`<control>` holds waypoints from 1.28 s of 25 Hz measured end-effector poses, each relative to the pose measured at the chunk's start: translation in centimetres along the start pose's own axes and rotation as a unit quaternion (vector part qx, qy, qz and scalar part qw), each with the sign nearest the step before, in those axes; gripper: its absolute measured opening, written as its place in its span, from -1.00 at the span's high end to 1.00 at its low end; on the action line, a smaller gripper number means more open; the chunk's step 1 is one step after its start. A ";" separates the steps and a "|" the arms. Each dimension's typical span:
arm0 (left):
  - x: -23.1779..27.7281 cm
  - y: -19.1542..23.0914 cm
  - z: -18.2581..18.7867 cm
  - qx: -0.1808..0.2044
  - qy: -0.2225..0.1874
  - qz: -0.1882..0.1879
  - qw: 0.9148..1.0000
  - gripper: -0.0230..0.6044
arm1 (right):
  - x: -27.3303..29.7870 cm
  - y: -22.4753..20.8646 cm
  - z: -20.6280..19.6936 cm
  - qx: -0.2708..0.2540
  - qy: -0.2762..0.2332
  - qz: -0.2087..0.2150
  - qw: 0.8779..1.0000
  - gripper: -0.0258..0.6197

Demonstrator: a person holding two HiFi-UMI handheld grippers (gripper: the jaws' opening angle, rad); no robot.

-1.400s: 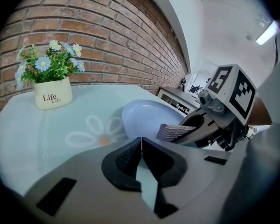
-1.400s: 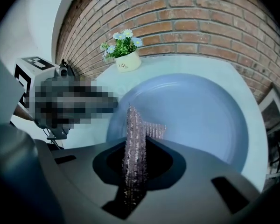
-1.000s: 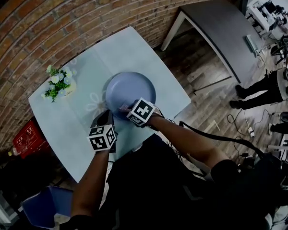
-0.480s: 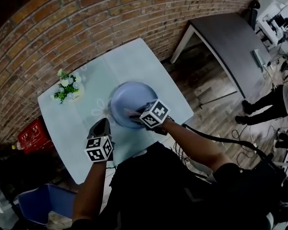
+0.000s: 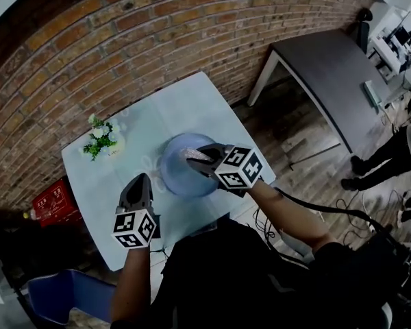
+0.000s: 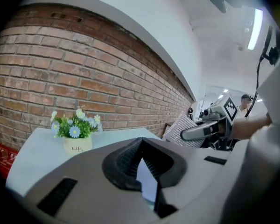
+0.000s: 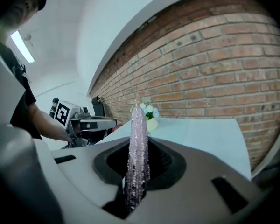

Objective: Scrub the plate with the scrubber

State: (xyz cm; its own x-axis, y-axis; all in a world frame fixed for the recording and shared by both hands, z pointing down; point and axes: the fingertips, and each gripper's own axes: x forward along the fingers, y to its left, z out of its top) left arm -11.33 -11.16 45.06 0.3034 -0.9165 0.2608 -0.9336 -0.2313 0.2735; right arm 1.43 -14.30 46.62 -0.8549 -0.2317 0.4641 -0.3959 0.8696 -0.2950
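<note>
both grippers sit higher than one second ago: in the head view their marker cubes show larger and nearer the camera, and the right one has shifted from the near rim of the plate to a position over its right half.

left gripper [image 5: 138, 181] – the jaws are closed together. only a narrow pale-blue sliver shows in the gap between the pads in the left gripper view, and what it is cannot be told. nothing is seen gripped. in the head view this gripper hangs over the table [image 5: 192, 101], just left of the plate [image 5: 178, 178] and apart from its rim.

right gripper [image 5: 200, 159] – the jaws are clamped on the scrubber [image 5: 190, 153], a thin, glittery pink-silver pad. in the right gripper view the pad stands on edge between the pads and projects past the jaw tips. in the head view the scrubber lies over the upper right part of the plate; whether it touches the plate surface cannot be told.

plate: blue, round, lying flat on the pale-blue table, close to the table's near edge and between the two grippers.

surroundings: a small pot of flowers [image 5: 104, 139] stands on the table's left part, well apart from the plate. a brick wall [image 5: 123, 33] runs behind the table. a red crate [image 5: 51, 201] sits on the floor at the table's left, and a grey table [image 5: 322, 60] stands at the upper right. each gripper view shows the opposite gripper off to one side.
</note>
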 end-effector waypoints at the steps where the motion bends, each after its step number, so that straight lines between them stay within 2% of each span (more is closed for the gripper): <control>1: -0.4 -0.4 1.0 0.004 -0.012 -0.003 1.000 0.89 | -0.7 0.1 0.9 -0.010 -0.015 -0.004 1.000 0.72; 6: -2.0 -1.5 5.6 0.034 -0.060 0.005 0.998 0.89 | -4.0 0.3 5.4 -0.033 -0.088 -0.029 0.995 0.72; 11: -2.8 -2.6 7.8 0.080 -0.080 0.013 0.994 0.89 | -6.5 0.4 7.8 -0.063 -0.124 -0.062 0.988 0.72; 15: -3.2 -2.4 8.7 0.052 -0.083 0.034 0.995 0.89 | -8.0 0.1 8.9 -0.069 -0.145 -0.100 0.982 0.72; 19: -3.7 -3.2 9.6 0.082 -0.087 0.035 0.992 0.89 | -8.8 -0.1 9.5 -0.072 -0.160 -0.129 0.976 0.72; 21: -4.0 -3.5 9.9 0.093 -0.092 0.037 0.991 0.89 | -9.0 -0.3 9.3 -0.060 -0.166 -0.131 0.975 0.72; 24: -4.1 -3.5 10.1 0.074 -0.098 0.035 0.992 0.89 | -9.1 -0.2 9.2 -0.049 -0.170 -0.132 0.975 0.72; 32: -4.0 -2.5 10.3 0.061 -0.099 0.034 0.993 0.89 | -9.2 0.2 9.8 -0.063 -0.183 -0.137 0.972 0.72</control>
State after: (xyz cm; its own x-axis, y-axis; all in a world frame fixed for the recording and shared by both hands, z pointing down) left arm -12.14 -10.26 33.79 0.2062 -0.9748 0.0849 -0.9707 -0.1929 0.1432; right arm 5.96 -16.29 34.09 -0.7943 -0.5813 0.1766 -0.6009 0.7945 -0.0873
